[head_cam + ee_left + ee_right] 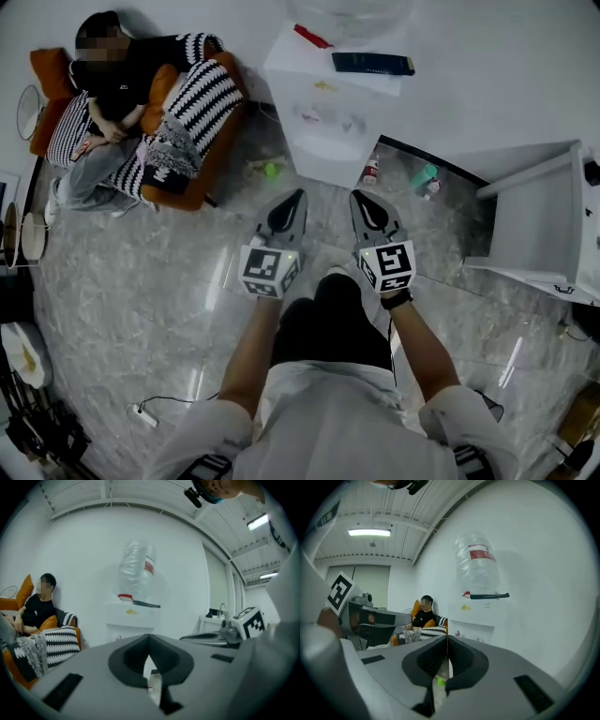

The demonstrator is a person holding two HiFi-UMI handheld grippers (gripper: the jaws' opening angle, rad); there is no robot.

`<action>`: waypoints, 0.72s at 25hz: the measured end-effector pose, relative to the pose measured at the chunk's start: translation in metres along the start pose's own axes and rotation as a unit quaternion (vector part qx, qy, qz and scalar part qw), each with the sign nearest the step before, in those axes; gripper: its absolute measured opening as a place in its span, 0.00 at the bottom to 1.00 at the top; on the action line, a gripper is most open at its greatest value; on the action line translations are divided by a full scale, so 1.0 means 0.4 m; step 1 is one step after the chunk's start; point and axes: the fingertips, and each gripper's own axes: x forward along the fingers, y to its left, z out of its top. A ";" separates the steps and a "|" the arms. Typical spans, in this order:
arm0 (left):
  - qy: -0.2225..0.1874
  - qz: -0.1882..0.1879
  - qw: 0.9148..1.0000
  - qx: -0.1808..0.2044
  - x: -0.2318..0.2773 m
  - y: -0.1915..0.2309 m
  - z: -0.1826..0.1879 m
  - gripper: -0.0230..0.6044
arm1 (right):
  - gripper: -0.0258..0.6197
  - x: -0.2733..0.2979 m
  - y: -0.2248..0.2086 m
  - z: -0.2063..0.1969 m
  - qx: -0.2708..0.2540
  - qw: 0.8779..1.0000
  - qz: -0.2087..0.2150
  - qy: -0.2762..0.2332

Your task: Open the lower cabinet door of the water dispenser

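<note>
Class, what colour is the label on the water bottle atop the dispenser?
Red. The label shows best in the right gripper view.

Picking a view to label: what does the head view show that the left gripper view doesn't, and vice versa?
Head view only: a green object on the floor, and a power strip. Left gripper view only: the ceiling light, and the water bottle in full. Both: the water dispenser, the seated person, and the right tool, shut.
</note>
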 end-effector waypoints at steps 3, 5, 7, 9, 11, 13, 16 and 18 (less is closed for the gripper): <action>-0.006 -0.003 1.000 -0.006 0.065 0.043 -0.117 0.05 | 0.06 0.059 -0.026 -0.113 -0.009 1.000 0.006 -0.010; -0.010 -0.008 1.000 -0.008 0.100 0.063 -0.198 0.05 | 0.06 0.084 -0.042 -0.190 -0.015 1.000 0.007 -0.014; -0.013 -0.016 1.000 -0.006 0.133 0.079 -0.276 0.05 | 0.06 0.109 -0.061 -0.269 -0.023 1.000 0.005 -0.018; -0.018 -0.021 1.000 -0.003 0.164 0.093 -0.361 0.05 | 0.06 0.133 -0.083 -0.356 -0.032 0.999 0.004 -0.021; -0.023 -0.028 0.999 -0.005 0.193 0.105 -0.450 0.05 | 0.06 0.155 -0.111 -0.451 -0.037 0.999 0.000 -0.022; -0.025 -0.039 0.999 -0.002 0.220 0.111 -0.537 0.05 | 0.06 0.167 -0.146 -0.543 -0.036 0.999 -0.012 -0.022; -0.027 -0.053 0.998 -0.006 0.260 0.120 -0.646 0.05 | 0.06 0.185 -0.199 -0.662 -0.032 0.999 -0.028 -0.018; -0.029 -0.056 0.998 -0.004 0.281 0.127 -0.700 0.05 | 0.06 0.207 -0.236 -0.736 -0.030 0.999 -0.032 -0.008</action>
